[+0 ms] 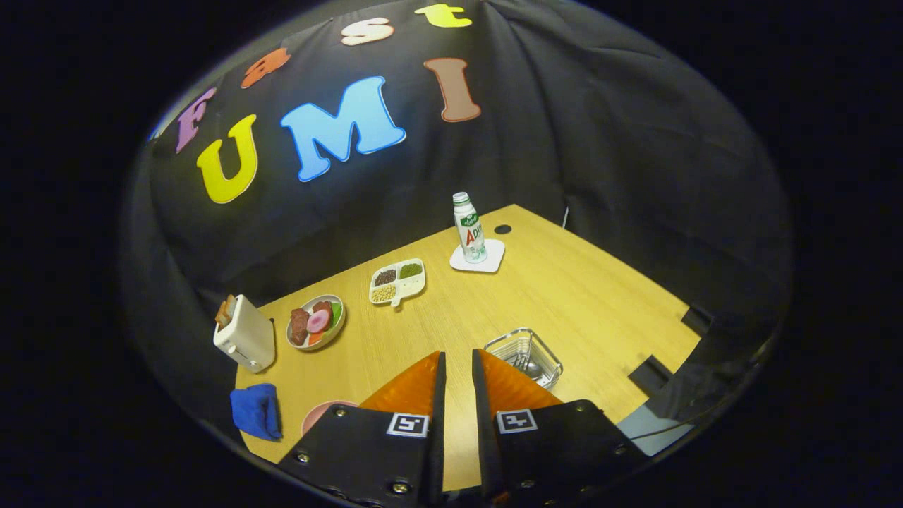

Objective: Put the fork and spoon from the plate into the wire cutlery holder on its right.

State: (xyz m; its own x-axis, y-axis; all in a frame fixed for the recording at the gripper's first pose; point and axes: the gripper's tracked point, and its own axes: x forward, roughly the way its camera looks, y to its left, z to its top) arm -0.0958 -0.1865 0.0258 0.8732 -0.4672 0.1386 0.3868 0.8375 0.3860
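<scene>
- Wire cutlery holder (525, 356): a low, squarish basket of silvery wire, standing upright on the wooden table toward its right edge, just ahead of the right finger.
- Fork (518, 362) and spoon (536, 370): silvery metal, both lying inside the holder, side by side.
- Plate (319, 415): pink, near the table's front edge, mostly hidden behind the left finger.

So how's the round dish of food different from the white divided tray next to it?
The round dish is a single bowl of mixed food, reddish pieces with some green; the divided tray is white, squarish, with separate compartments of dark, green and pale grains. The dish stands by the toaster, the tray nearer the bottle. Both rest on the wooden table, beyond the hand-held gripper.
</scene>
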